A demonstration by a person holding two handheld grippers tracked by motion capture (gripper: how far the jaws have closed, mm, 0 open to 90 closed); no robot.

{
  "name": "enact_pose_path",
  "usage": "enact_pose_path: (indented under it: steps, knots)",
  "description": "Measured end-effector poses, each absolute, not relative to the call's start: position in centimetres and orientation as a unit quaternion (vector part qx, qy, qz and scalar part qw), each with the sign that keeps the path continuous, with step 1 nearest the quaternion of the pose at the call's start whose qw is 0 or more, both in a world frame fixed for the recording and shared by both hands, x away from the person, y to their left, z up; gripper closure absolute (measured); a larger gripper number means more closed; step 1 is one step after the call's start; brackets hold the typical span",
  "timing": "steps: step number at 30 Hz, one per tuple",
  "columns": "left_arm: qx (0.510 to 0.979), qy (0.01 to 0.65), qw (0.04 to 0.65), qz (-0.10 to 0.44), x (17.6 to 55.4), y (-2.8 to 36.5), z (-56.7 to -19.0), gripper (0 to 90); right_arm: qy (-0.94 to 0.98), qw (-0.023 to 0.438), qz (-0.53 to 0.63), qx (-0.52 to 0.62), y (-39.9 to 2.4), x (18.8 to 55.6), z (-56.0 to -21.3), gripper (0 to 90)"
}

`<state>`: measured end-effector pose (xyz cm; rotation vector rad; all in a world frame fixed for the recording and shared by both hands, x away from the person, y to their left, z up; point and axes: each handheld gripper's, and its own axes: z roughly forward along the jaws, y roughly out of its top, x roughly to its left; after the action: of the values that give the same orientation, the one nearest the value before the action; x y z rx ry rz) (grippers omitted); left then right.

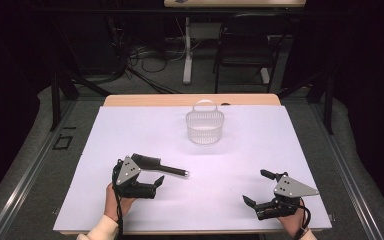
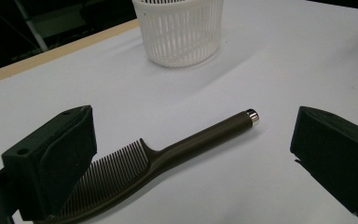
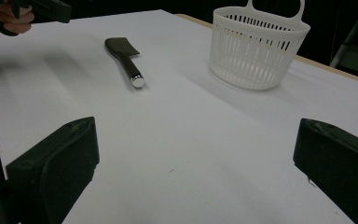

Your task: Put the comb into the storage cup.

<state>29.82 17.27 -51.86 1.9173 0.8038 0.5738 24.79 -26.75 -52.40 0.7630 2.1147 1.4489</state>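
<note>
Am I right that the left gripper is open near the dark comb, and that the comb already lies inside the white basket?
Not quite: the comb lies flat on the white table cover, well apart from the white basket, as the high view shows. The left gripper is indeed open, right beside it.

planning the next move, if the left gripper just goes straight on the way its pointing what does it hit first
Most likely the dark comb, lying between its open jaws just ahead of the left gripper. The white basket stands farther off, though depth is hard to judge.
</note>
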Motion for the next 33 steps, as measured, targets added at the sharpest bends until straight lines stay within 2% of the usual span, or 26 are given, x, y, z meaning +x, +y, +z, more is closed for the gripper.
enact_pose_path:
  steps: [30,33]
  knots:
    - [0.805,0.347,0.434,0.206,32.8,13.0,-52.1,0.0,0.770,0.231,0.526,0.278,-26.7,24.8,-52.4,0.0]
    - [0.808,0.349,0.430,0.204,33.1,12.4,-52.2,3.0,0.770,0.231,0.526,0.277,-26.7,24.8,-52.4,0.0]
